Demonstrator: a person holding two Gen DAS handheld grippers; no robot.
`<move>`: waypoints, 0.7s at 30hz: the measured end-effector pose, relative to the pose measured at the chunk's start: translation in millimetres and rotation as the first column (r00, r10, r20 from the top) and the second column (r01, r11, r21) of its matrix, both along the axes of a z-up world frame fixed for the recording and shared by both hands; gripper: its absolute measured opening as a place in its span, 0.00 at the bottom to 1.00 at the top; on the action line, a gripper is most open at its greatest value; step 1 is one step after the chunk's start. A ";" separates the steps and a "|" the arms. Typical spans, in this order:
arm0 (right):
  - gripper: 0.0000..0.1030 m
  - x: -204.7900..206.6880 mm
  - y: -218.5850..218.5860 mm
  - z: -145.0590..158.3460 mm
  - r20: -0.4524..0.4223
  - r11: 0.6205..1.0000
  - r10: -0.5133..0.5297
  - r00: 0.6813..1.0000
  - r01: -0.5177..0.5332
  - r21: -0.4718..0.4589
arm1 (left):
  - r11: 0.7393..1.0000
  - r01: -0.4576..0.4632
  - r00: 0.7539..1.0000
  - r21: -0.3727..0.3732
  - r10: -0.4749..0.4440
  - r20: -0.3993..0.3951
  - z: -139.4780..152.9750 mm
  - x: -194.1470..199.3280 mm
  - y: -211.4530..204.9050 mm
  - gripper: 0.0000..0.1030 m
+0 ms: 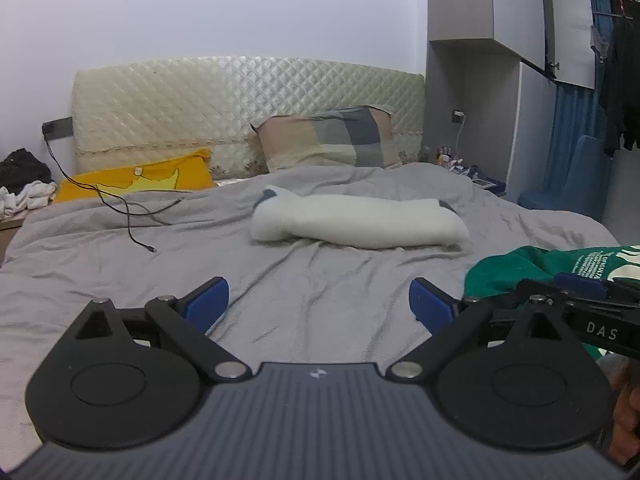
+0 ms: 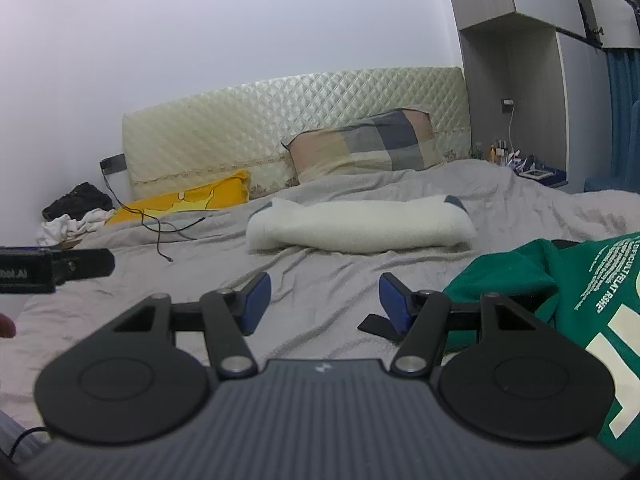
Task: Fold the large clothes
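A green garment with pale printed lettering [image 2: 560,300] lies crumpled on the grey bedspread [image 2: 328,276] at the right; in the left wrist view the green garment [image 1: 520,272] shows at the right edge. My left gripper [image 1: 319,304] hovers open over bare grey sheet, left of the garment, nothing between its blue pads. My right gripper [image 2: 325,300] is also open, with its right pad just left of the garment's edge and a black strap [image 2: 376,326]. The right gripper's body also shows at the right of the left wrist view.
A folded white fleece item [image 1: 356,220] lies mid-bed. Behind it are a checked pillow [image 1: 332,136], a yellow cushion [image 1: 140,180] and a quilted headboard [image 1: 240,100]. A black cable [image 1: 128,208] trails over the sheet at left. A bedside shelf [image 1: 472,172] stands at right.
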State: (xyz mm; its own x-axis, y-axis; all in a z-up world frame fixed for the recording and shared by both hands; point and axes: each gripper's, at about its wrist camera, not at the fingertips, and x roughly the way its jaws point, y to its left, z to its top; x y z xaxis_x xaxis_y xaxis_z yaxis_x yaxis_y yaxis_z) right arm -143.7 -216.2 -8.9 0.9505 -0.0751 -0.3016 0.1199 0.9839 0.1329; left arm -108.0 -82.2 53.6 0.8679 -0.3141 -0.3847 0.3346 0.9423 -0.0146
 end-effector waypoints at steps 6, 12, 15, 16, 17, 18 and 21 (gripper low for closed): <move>0.80 3.3 1.9 -1.8 -0.006 1.000 -0.015 1.000 0.015 -0.017 | 1.000 -0.006 1.000 -0.012 0.006 -0.025 -4.0 1.5 1.0 0.97; 1.00 4.8 1.5 -3.8 -0.005 0.999 -0.043 0.999 0.043 -0.018 | 1.000 -0.012 0.999 -0.017 0.011 -0.034 -7.5 1.5 2.2 0.97; 1.00 3.9 4.6 -3.9 -0.001 0.998 -0.048 0.999 0.048 -0.040 | 1.000 -0.010 0.999 -0.021 0.009 -0.034 -7.8 1.9 3.5 0.97; 1.00 4.1 4.4 -4.2 -0.003 0.998 -0.047 0.999 0.047 -0.040 | 1.000 -0.013 0.999 -0.020 0.012 -0.036 -8.8 1.5 3.8 0.97; 1.00 4.4 3.9 -4.3 -0.005 0.998 -0.049 0.999 0.049 -0.039 | 1.000 -0.012 0.999 -0.018 0.012 -0.038 -9.2 2.2 3.4 0.97; 1.00 4.8 3.0 -4.4 -0.008 0.998 -0.050 0.999 0.049 -0.035 | 1.000 -0.010 0.999 -0.014 0.010 -0.039 -8.9 3.1 2.8 0.97; 1.00 6.2 0.8 -5.1 -0.014 0.998 -0.050 0.999 0.049 -0.026 | 1.000 -0.015 0.999 -0.012 0.015 -0.032 -7.4 3.4 3.5 0.97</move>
State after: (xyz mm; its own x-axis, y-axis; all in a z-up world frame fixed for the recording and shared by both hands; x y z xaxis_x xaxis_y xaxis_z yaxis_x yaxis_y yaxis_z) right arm -137.5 -215.4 -14.1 0.9409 -0.1298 -0.3127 0.1701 0.9798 0.1052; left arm -104.6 -78.7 46.2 0.8598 -0.3059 -0.4088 0.3195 0.9469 -0.0365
